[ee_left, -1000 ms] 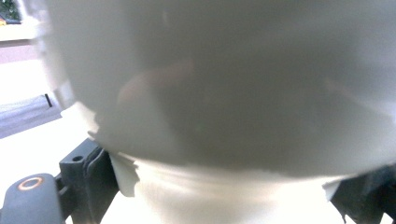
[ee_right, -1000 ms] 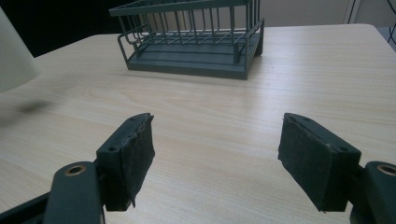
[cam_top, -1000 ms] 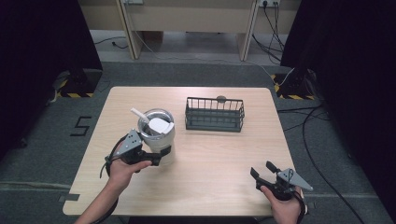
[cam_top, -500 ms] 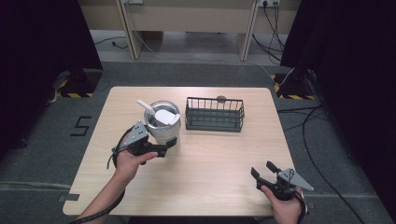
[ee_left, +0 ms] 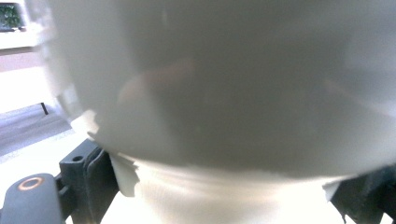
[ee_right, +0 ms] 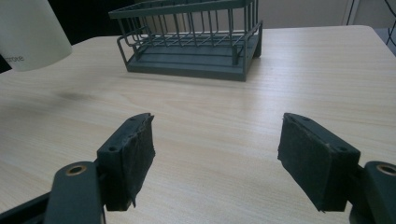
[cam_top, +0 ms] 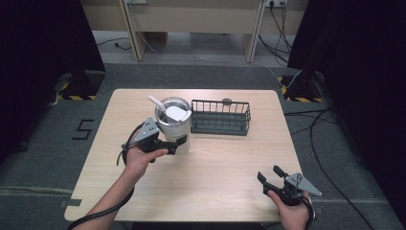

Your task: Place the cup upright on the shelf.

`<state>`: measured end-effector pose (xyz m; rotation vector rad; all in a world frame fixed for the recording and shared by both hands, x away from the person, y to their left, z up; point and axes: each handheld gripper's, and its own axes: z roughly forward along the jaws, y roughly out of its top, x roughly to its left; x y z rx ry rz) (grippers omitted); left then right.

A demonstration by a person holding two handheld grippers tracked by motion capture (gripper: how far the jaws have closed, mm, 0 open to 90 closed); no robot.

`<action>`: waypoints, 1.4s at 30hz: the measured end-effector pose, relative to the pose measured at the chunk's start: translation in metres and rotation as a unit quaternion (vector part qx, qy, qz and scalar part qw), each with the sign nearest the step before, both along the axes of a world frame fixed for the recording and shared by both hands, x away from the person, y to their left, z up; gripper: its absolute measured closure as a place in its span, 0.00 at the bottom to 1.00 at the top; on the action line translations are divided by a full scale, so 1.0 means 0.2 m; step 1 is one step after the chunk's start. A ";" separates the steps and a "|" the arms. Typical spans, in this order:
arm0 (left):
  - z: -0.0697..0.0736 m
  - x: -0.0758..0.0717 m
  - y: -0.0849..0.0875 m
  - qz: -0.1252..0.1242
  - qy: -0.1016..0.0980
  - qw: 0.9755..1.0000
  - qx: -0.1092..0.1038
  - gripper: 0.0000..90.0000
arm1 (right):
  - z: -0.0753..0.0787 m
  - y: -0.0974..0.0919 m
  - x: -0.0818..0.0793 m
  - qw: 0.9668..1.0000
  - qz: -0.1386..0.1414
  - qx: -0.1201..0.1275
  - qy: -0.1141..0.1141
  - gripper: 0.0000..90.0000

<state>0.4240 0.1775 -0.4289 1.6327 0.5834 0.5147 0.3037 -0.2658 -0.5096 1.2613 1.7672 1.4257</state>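
A white tumbler (cam_top: 173, 125) with a steel rim, a lid and a white straw (cam_top: 155, 102) hangs in the air left of the wire basket. My left gripper (cam_top: 178, 143) is shut on its lower body. In the left gripper view the tumbler's wall (ee_left: 224, 84) sits right in front of the camera, with a jaw on either side at the bottom. In the right gripper view the tumbler's base (ee_right: 28, 42) floats above its shadow on the table. My right gripper (cam_top: 269, 173) rests near the front right corner, open and holding nothing (ee_right: 217, 154).
A dark wire basket (cam_top: 220, 117) stands at the back middle of the wooden table (cam_top: 215, 191), seen also in the right gripper view (ee_right: 187, 42). A small dark round object (cam_top: 226, 101) lies behind it. The floor around the table holds cables.
My left gripper has lifted the tumbler and carried it away from the person and slightly right, closer to the basket. The right gripper has stayed where it was.
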 end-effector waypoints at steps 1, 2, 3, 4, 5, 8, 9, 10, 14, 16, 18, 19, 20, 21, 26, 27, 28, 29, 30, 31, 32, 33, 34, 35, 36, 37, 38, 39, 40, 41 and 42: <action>0.00 0.01 -0.01 0.001 0.000 1.000 -0.003 0.12 | 0.00 0.00 0.00 1.000 0.000 0.000 0.000 0.30; 0.00 0.01 -0.01 0.000 0.000 1.000 -0.002 0.12 | 0.00 0.00 0.00 1.000 0.000 0.000 0.000 0.30; 0.01 0.02 -0.01 0.000 0.000 1.000 -0.002 0.12 | 0.00 0.00 0.00 1.000 0.000 0.000 0.000 0.30; 0.01 0.02 -0.02 0.000 0.000 1.000 -0.001 0.12 | 0.00 0.00 0.00 1.000 0.001 -0.001 -0.001 0.30; 0.01 0.03 -0.02 0.000 -0.001 1.000 0.000 0.12 | 0.00 0.00 0.00 1.000 0.000 0.000 0.000 0.30; 0.02 0.05 -0.04 -0.002 -0.002 1.000 -0.001 0.12 | 0.00 0.00 0.00 1.000 0.001 -0.002 -0.002 0.30; 0.02 0.05 -0.04 -0.002 -0.002 1.000 -0.001 0.12 | 0.00 0.00 0.00 1.000 0.000 -0.001 -0.001 0.30; 0.03 0.06 -0.04 -0.002 -0.002 1.000 -0.001 0.12 | 0.00 0.00 0.00 1.000 0.000 0.000 0.000 0.30; 0.04 0.08 -0.06 -0.004 -0.004 1.000 -0.003 0.12 | 0.00 0.00 0.00 1.000 0.000 0.000 -0.001 0.30; 0.05 0.09 -0.07 -0.004 -0.004 1.000 -0.002 0.12 | 0.00 0.00 0.00 1.000 0.001 0.000 -0.001 0.30; 0.06 0.10 -0.08 -0.005 -0.005 1.000 -0.003 0.12 | 0.00 0.00 0.00 1.000 0.001 0.000 0.000 0.30; 0.06 0.10 -0.09 -0.005 -0.005 1.000 -0.005 0.12 | 0.00 0.00 0.00 1.000 0.001 0.000 0.001 0.30; 0.07 0.11 -0.09 -0.006 -0.005 1.000 -0.005 0.12 | 0.00 0.00 0.00 1.000 0.001 0.000 0.001 0.30; 0.07 0.11 -0.09 -0.006 -0.005 1.000 -0.005 0.12 | 0.00 0.00 0.00 1.000 0.001 -0.004 -0.002 0.30; 0.09 0.13 -0.11 -0.008 -0.006 1.000 -0.006 0.12 | 0.00 0.00 0.00 1.000 0.000 0.000 -0.001 0.30; 0.09 0.14 -0.12 -0.008 -0.006 1.000 -0.006 0.12 | 0.00 0.00 0.00 1.000 0.000 0.000 -0.001 0.30; 0.09 0.14 -0.12 -0.007 -0.006 1.000 -0.007 0.12 | 0.00 0.00 0.00 1.000 0.000 0.000 -0.001 0.30; 0.10 0.15 -0.12 -0.008 -0.006 1.000 -0.008 0.12 | 0.00 0.00 0.00 1.000 0.000 0.000 -0.001 0.30; 0.10 0.15 -0.12 -0.008 -0.006 1.000 -0.008 0.12 | 0.00 0.00 0.00 1.000 0.000 0.000 -0.001 0.30; 0.10 0.16 -0.13 -0.008 -0.006 1.000 -0.008 0.12 | 0.00 0.00 0.00 1.000 0.000 0.000 -0.001 0.30; 0.11 0.16 -0.13 -0.007 -0.007 1.000 -0.008 0.12 | 0.00 0.00 0.00 1.000 0.000 0.000 -0.002 0.30; 0.11 0.17 -0.13 -0.008 -0.008 1.000 -0.007 0.12 | 0.00 0.00 0.00 1.000 0.000 0.000 -0.002 0.30; 0.12 0.17 -0.14 -0.008 -0.008 1.000 -0.008 0.12 | 0.00 0.00 0.00 1.000 0.000 0.000 -0.002 0.30; 0.12 0.18 -0.14 -0.008 -0.009 1.000 -0.009 0.12 | 0.00 0.00 0.00 1.000 0.000 0.000 -0.002 0.30; 0.13 0.18 -0.14 -0.008 -0.009 1.000 -0.009 0.12 | 0.00 0.00 0.00 1.000 0.001 -0.001 -0.003 0.30; 0.13 0.19 -0.14 -0.008 -0.009 1.000 -0.009 0.12 | 0.00 0.00 0.00 1.000 0.000 -0.003 -0.004 0.30; 0.14 0.19 -0.15 -0.008 -0.009 1.000 -0.009 0.12 | 0.00 0.00 0.00 1.000 0.000 -0.004 -0.004 0.30; 0.14 0.19 -0.15 -0.008 -0.010 1.000 -0.010 0.12 | 0.00 0.00 0.00 1.000 0.000 0.001 -0.001 0.30; 0.15 0.20 -0.15 -0.009 -0.011 1.000 -0.008 0.12 | 0.00 0.00 0.00 1.000 0.000 0.001 0.000 0.30; 0.15 0.20 -0.16 -0.009 -0.012 1.000 -0.007 0.12 | 0.00 0.00 0.00 1.000 0.000 -0.001 -0.001 0.30; 0.16 0.21 -0.16 -0.009 -0.012 1.000 -0.009 0.12 | 0.00 0.00 0.00 1.000 0.000 0.000 -0.001 0.30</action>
